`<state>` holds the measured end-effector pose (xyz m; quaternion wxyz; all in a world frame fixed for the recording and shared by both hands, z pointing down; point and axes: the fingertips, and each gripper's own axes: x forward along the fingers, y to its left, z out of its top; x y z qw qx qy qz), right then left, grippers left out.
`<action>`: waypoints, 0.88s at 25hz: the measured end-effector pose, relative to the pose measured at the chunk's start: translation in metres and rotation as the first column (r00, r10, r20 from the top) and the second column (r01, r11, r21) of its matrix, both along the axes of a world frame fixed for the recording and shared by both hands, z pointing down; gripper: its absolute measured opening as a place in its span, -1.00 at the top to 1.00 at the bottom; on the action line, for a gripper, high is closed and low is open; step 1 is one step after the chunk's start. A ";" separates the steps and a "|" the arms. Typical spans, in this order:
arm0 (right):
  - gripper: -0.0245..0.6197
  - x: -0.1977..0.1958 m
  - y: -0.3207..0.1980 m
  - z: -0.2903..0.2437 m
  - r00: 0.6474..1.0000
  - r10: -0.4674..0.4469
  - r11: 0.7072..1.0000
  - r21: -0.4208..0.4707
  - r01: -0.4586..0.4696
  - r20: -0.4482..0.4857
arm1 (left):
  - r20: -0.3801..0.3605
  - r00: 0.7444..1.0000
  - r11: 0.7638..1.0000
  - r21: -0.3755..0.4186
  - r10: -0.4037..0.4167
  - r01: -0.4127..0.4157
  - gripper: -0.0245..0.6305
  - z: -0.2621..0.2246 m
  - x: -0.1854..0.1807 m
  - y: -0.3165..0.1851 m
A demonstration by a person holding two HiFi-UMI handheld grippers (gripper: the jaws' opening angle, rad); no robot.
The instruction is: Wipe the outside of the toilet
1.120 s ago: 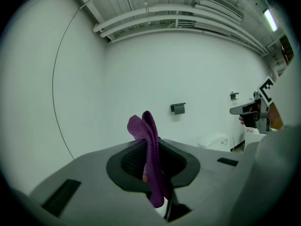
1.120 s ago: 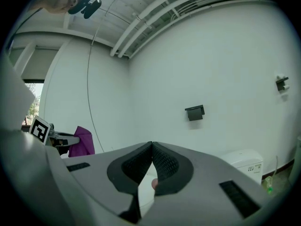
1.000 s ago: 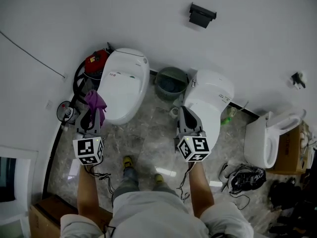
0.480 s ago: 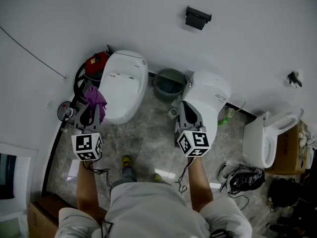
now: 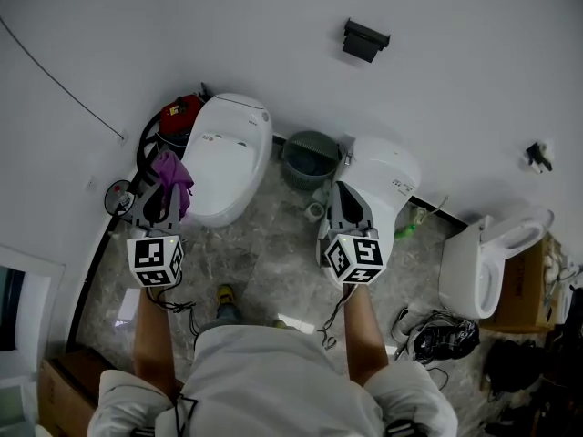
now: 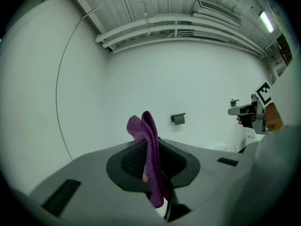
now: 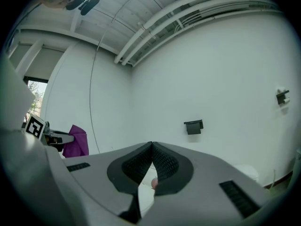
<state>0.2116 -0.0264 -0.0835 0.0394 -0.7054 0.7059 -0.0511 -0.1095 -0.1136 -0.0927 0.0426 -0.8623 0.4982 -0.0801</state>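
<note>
- The left gripper point(image 5: 163, 200) has its jaws clamped on a purple cloth point(image 6: 150, 160); the cloth stands up in a folded peak above the jaw tips and hangs down between the dark ribbed pads point(image 6: 134, 160)
- The right gripper point(image 7: 151, 146) has its jaws pressed together, the ribbed pads meeting at the tips with nothing between them
- Both gripper views look up at a plain white wall and ceiling pipes; a black wall fixture point(image 6: 178, 118) hangs on that wall
- In the head view the cloth lies just beside the left rim of the left toilet point(image 5: 230, 153), whose lid is down; whether cloth and toilet touch cannot be told
- The right gripper hangs over the front end of the middle toilet point(image 5: 390, 182), lid also down
- A round grey waste bin point(image 5: 310, 155) stands against the wall between these two toilets; a red object point(image 5: 178, 113) sits behind the left one
- A third toilet point(image 5: 481, 264) with its lid raised stands well apart at the right, beside a cardboard box point(image 5: 536, 285)
- The person stands on a marble floor point(image 5: 264, 262), forearms stretched forward, each gripper's marker cube point(image 5: 157, 260) facing up
</note>
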 end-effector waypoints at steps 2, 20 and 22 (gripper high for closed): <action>0.90 0.001 0.000 -0.002 1.000 0.001 1.000 0.007 -0.001 -0.010 | 0.014 1.000 1.000 0.008 -0.004 0.004 0.71 -0.003 -0.001 0.002; 0.90 -0.005 -0.004 -0.014 1.000 -0.020 0.999 0.025 0.020 -0.018 | 0.036 0.999 1.000 0.026 -0.012 0.011 0.71 -0.014 -0.013 0.007; 0.90 -0.007 -0.002 -0.014 1.000 -0.019 0.999 0.026 0.020 -0.018 | 0.034 0.999 1.000 0.025 -0.011 0.010 0.71 -0.013 -0.015 0.008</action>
